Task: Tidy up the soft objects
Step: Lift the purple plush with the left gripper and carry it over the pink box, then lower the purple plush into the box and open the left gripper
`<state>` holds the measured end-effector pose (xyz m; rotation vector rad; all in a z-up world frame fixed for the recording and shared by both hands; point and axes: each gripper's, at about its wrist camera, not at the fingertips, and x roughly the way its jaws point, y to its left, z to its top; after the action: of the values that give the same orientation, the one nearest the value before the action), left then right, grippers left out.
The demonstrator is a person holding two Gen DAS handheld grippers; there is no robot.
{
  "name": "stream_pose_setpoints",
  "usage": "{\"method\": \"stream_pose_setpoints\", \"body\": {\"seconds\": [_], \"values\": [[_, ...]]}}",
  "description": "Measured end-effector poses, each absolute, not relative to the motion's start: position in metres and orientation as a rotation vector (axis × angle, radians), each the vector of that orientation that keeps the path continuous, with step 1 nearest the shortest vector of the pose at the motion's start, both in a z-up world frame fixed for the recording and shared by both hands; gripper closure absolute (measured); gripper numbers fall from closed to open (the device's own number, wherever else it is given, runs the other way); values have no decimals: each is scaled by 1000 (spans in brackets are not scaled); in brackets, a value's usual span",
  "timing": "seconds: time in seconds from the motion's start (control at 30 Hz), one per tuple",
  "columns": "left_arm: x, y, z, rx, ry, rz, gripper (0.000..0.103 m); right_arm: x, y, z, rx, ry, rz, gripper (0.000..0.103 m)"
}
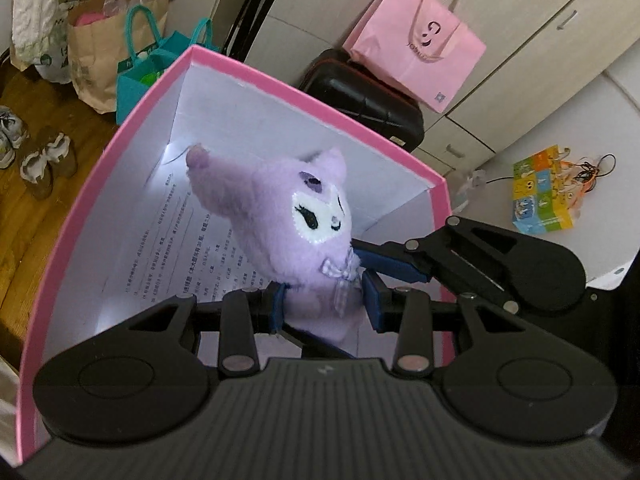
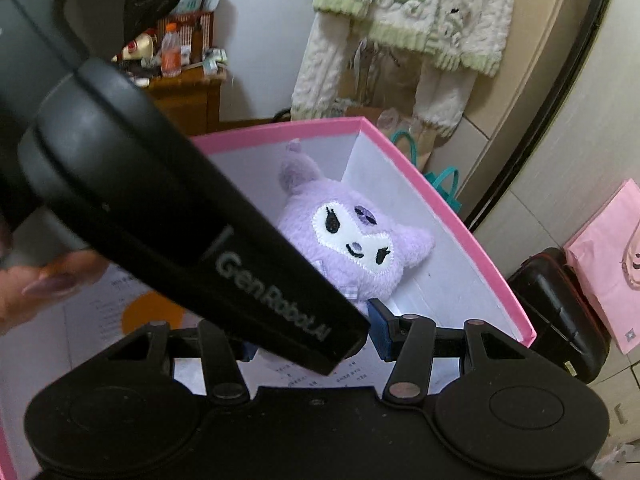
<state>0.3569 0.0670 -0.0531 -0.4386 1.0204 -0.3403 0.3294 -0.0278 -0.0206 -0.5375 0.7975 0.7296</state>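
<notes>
A purple plush toy (image 1: 292, 216) with a white face and a checked bow is inside a pink box (image 1: 120, 152) with white walls. My left gripper (image 1: 326, 306) is shut on the plush's lower body, its blue pads pressed on both sides. In the right wrist view the plush (image 2: 352, 248) lies in the box (image 2: 472, 240), and the left gripper's black body (image 2: 192, 216) crosses in front. My right gripper (image 2: 316, 340) sits at the plush's base; its left pad is hidden, so its hold is unclear. It also shows in the left wrist view (image 1: 400, 264).
Printed paper (image 1: 192, 248) lines the box floor. Behind the box stand a teal bag (image 1: 148, 68), a brown paper bag (image 1: 100, 48), a black suitcase (image 1: 360, 100) and a pink bag (image 1: 420, 44). Shoes (image 1: 44, 160) lie on the wood floor. A fleece garment (image 2: 400, 32) hangs behind.
</notes>
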Motion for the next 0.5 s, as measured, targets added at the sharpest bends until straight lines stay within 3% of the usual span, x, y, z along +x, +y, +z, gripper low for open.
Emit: {"method": "stream_pose_setpoints", "body": {"seconds": [0.23,0.5], "values": [[353,67,-48,-342,996,-297,55,328,-18,-36,-642,811,645,43],[315,98,-20,-331,878,-273,55,300,-45,-13,-523,754,662,41]]}}
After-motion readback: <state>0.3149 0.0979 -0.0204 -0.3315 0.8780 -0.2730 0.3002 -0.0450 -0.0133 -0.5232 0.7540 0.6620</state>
